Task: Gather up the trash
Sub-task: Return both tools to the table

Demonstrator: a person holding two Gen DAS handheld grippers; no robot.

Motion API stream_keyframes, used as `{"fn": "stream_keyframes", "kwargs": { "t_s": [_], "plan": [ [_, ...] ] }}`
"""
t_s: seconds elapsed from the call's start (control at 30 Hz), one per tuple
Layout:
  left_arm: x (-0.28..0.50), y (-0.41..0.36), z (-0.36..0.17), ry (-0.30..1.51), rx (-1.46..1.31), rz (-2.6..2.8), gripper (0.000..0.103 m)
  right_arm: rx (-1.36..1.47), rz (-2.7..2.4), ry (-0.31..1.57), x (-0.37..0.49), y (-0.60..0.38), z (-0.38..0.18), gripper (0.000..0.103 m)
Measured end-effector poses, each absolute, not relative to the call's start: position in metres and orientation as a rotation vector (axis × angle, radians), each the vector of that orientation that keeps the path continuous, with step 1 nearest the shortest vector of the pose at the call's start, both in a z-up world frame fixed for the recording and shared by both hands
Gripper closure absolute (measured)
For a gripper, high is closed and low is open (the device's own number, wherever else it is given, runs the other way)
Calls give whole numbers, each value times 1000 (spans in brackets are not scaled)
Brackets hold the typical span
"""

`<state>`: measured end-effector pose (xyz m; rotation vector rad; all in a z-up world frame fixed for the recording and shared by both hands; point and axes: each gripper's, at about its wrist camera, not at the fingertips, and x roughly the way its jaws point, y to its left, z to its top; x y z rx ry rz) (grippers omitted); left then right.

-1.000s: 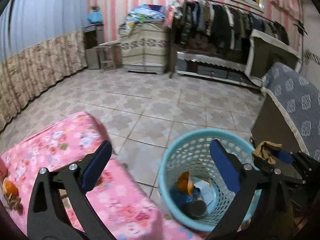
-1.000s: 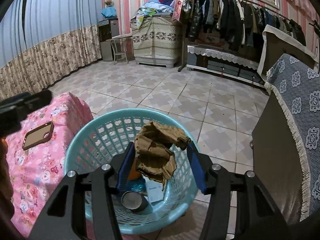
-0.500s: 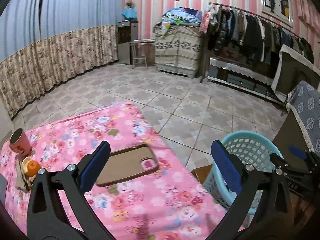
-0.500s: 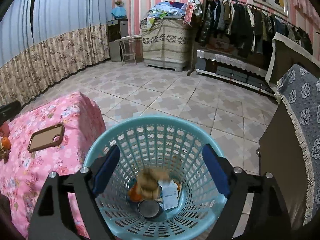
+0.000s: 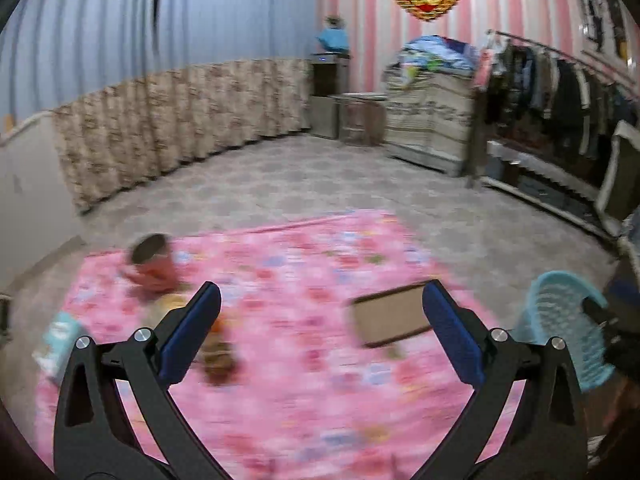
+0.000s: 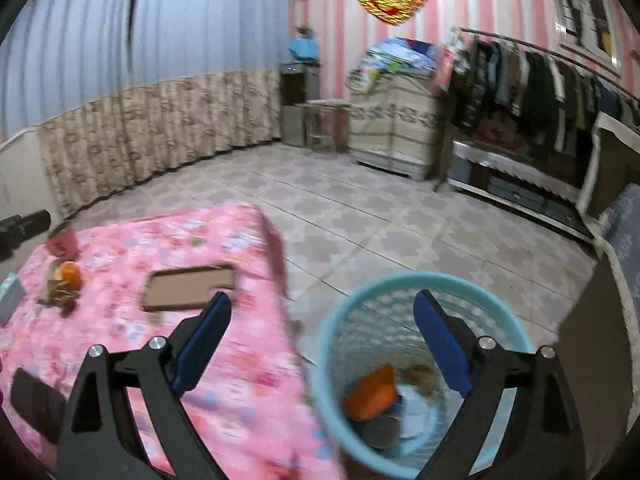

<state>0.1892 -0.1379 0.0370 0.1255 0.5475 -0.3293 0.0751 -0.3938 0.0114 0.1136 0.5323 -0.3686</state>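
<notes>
The left tool, spread and empty, faces the scraps on the pink bench, while the right tool, also spread, hangs by the basket; likely next: reach, pinch the scraps.

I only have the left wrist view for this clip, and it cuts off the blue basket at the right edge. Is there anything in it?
Observer: Yes. The right wrist view looks down into the basket. An orange piece, a brown wad and a dark round thing lie at the bottom.
Operator: Is the right gripper holding anything?
Observer: No. The right gripper is open and empty, with its right finger in front of the basket's mouth.
</notes>
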Motion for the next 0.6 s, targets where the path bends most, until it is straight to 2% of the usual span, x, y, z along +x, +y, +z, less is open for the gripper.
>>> {"fn": "stream_keyframes", "kwargs": {
  "t_s": [0.37, 0.6],
  "plan": [
    [234, 7, 11, 628, 82, -96, 6, 16, -163, 566, 145, -288, 14, 12],
    [265, 40, -31, 724, 28, -50, 6, -1, -109, 600, 186, -251, 0, 12]
  ]
}}
